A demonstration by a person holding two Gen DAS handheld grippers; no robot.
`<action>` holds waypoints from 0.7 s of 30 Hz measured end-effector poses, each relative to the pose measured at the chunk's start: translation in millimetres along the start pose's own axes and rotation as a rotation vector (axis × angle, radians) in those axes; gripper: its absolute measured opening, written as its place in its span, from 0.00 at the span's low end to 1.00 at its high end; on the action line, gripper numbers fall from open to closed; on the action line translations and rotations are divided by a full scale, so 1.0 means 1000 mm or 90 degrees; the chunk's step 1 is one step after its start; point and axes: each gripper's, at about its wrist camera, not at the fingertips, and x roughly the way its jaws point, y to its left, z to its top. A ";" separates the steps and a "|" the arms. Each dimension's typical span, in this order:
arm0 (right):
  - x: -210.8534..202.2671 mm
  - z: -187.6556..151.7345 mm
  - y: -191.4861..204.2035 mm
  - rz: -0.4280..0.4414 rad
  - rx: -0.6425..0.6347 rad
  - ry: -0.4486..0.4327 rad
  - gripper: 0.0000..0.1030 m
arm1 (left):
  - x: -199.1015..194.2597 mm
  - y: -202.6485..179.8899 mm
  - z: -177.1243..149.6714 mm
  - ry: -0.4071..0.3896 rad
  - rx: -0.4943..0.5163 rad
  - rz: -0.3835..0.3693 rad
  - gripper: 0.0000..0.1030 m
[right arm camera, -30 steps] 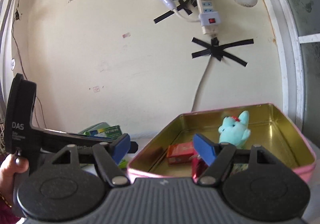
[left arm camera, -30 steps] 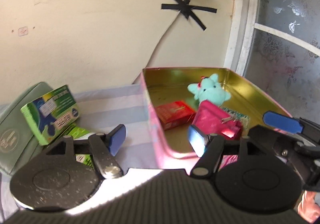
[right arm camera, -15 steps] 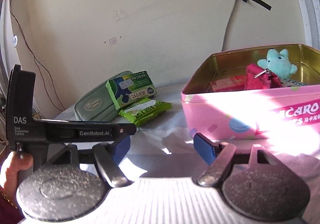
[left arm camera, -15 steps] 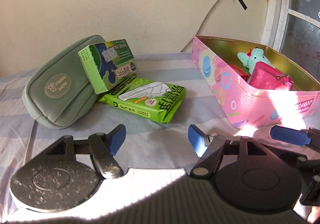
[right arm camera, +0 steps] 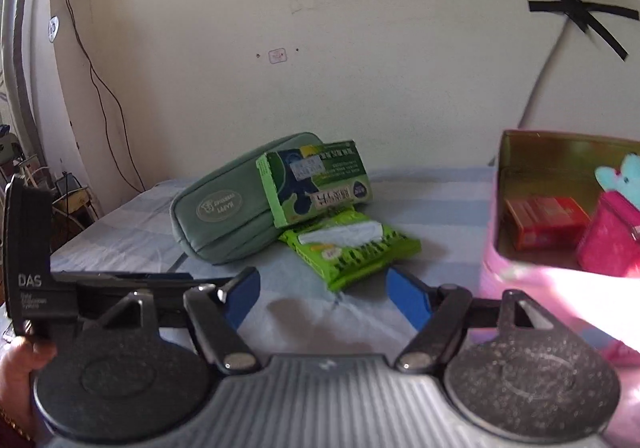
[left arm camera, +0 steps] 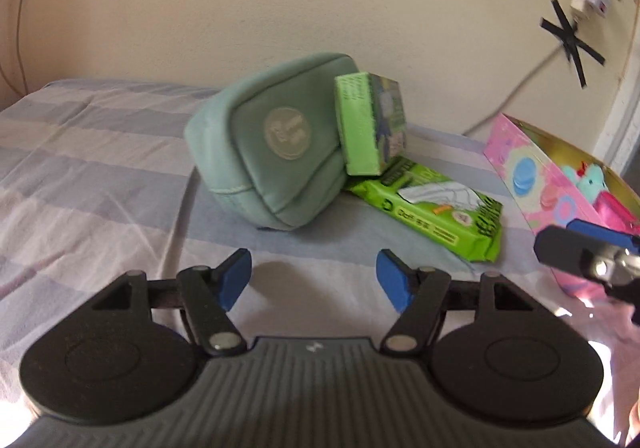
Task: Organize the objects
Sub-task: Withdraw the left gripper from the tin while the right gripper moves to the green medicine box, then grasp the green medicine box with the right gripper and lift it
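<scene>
You held both grippers, left gripper (left arm camera: 314, 280) and right gripper (right arm camera: 322, 298), apart and empty, facing the green fabric pouch (left arm camera: 268, 143), probably choosing what goes into the pink metal tin (right arm camera: 520, 276) next.

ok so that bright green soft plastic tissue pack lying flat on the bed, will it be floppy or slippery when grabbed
The bright green soft plastic tissue pack is probably squashy: its wrapper looks crinkled at the sealed end. The glossy film may slip between pads. The green cardboard box appears to lean over its far end, so pulling the pack could tip it.
</scene>
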 end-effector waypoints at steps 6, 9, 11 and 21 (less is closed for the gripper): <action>0.070 0.052 0.043 -0.024 -0.059 -0.026 0.77 | 0.002 0.008 0.001 -0.004 -0.034 0.000 0.69; 0.103 0.073 0.056 -0.025 -0.057 -0.024 0.77 | 0.001 0.004 0.000 -0.004 -0.021 -0.006 0.69; 0.121 0.085 0.058 -0.035 -0.048 -0.023 0.77 | 0.001 0.001 0.000 -0.002 -0.016 -0.009 0.69; 0.169 0.096 0.053 -0.114 -0.096 0.043 0.69 | 0.004 0.007 0.002 0.007 -0.022 -0.020 0.70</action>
